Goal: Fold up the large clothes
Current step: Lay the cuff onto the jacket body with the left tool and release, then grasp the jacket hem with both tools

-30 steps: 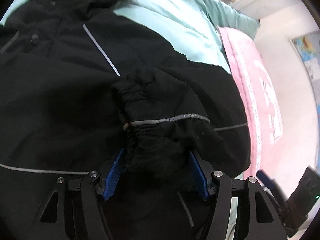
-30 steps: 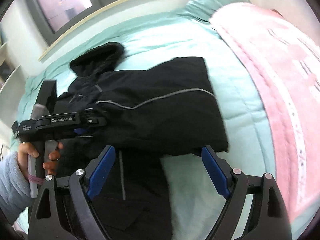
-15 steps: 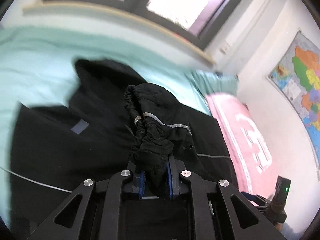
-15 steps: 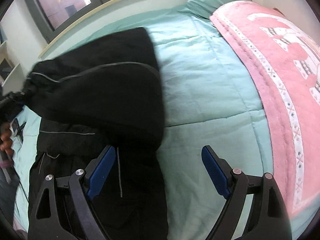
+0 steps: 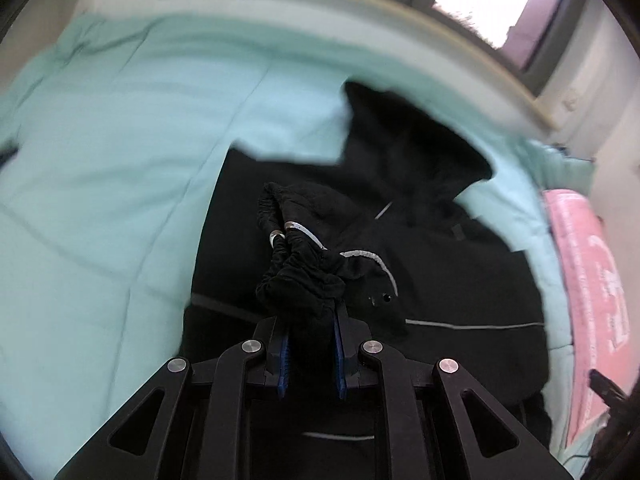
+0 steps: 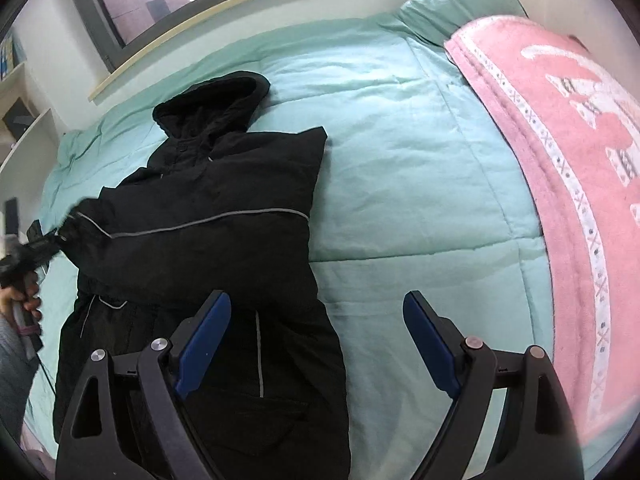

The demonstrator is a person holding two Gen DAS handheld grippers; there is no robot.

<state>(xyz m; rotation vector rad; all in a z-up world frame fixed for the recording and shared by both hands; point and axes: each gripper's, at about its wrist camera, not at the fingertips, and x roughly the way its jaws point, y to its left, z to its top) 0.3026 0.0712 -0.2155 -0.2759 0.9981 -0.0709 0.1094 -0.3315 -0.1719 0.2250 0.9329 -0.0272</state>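
My left gripper (image 5: 310, 344) is clamped on the bunched elastic cuff (image 5: 298, 280) of a black hooded jacket (image 6: 208, 240), its blue pads nearly together with the fabric squeezed between them. That sleeve (image 6: 180, 236) lies stretched across the jacket's chest toward the left, a grey reflective stripe running along it. My right gripper (image 6: 316, 344) hangs above the jacket's lower right edge with its jaws spread wide and nothing between them. The jacket lies flat on a mint green quilt (image 6: 400, 160), hood (image 6: 216, 108) at the far end near the window sill (image 6: 260, 4). A pink blanket (image 6: 580, 160) covers the bed's right side.
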